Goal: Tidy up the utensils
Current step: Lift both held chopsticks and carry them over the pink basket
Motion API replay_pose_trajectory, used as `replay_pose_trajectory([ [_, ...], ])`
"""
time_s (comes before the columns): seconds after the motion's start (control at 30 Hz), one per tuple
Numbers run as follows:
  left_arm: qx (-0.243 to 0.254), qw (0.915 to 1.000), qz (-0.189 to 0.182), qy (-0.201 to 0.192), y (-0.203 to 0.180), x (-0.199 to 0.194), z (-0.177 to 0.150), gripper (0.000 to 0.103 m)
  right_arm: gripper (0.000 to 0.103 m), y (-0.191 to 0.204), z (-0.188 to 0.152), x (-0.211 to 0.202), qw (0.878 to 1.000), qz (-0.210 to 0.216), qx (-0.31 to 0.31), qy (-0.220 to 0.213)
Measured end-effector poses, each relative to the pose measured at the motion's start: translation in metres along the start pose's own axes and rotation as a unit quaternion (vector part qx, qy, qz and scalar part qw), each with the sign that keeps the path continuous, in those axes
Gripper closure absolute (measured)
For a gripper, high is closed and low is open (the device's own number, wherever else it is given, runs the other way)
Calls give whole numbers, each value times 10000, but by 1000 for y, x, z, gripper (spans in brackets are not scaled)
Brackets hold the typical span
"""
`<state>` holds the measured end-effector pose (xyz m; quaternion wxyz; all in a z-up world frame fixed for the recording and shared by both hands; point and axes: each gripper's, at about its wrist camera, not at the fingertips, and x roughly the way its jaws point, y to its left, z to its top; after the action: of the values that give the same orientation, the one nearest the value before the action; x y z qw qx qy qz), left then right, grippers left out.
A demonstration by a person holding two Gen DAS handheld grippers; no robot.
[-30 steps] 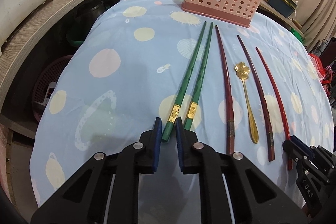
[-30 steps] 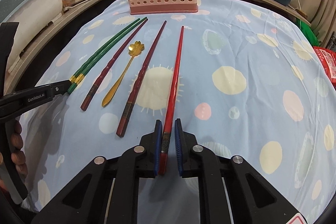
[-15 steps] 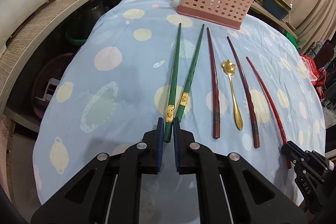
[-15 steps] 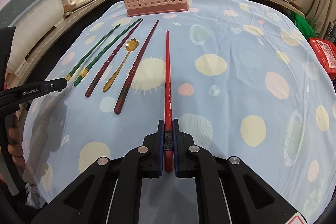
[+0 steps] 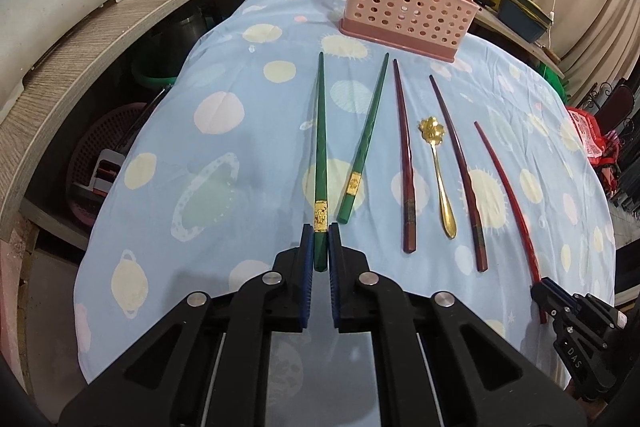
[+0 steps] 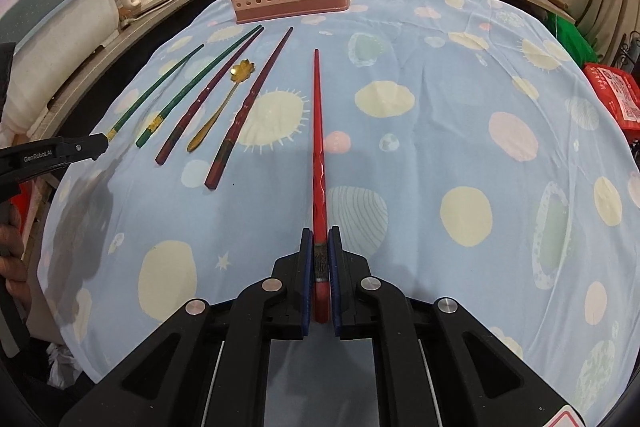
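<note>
Two chopsticks are in your grip at once, each pinched only at its thick butt end: the left gripper [image 5: 320, 251] has its fingers clamped on one green chopstick [image 5: 320, 147], the right gripper [image 6: 320, 259] on the bright red chopstick [image 6: 318, 131]. So far from the balance point, each long stick can pivot or slip as you carry it to the pink perforated basket [image 5: 404, 3] at the tabletop's far edge, and a swinging tip may catch a hole or the rim. Both look lacquered, smooth and tapered. The second green chopstick [image 5: 366, 139], two dark maroon chopsticks [image 5: 406, 163] and the gold flower-bowled spoon [image 5: 438, 171] lie on the thin dotted blue cloth [image 5: 224, 155], which could bunch.
</note>
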<state>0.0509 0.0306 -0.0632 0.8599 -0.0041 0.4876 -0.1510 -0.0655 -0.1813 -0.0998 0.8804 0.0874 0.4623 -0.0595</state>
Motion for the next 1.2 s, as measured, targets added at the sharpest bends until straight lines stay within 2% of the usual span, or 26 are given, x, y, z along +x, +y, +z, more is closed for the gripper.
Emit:
replay_pose_trajectory([
  [0.5, 14, 10000, -20, 68, -1, 2, -5, 96, 96, -4, -7, -10, 10000, 8, 1, -12],
  [0.67, 4, 10000, -37, -88, 0, -12, 1, 96, 96, -4, 7, -29, 9995, 95, 48, -290],
  [0.8, 21, 9994, -54, -337, -1, -33, 13, 96, 96, -1, 32, -58, 9973, 209, 64, -702],
  [0.97, 71, 9973, -107, -717, -4, -62, 40, 96, 96, 0, 80, -92, 9917, 302, 30, -1249],
  [1.2, 311, 9903, -197, -1340, -25, -100, 107, 96, 96, -7, 155, -120, 9825, 553, 102, -1773],
])
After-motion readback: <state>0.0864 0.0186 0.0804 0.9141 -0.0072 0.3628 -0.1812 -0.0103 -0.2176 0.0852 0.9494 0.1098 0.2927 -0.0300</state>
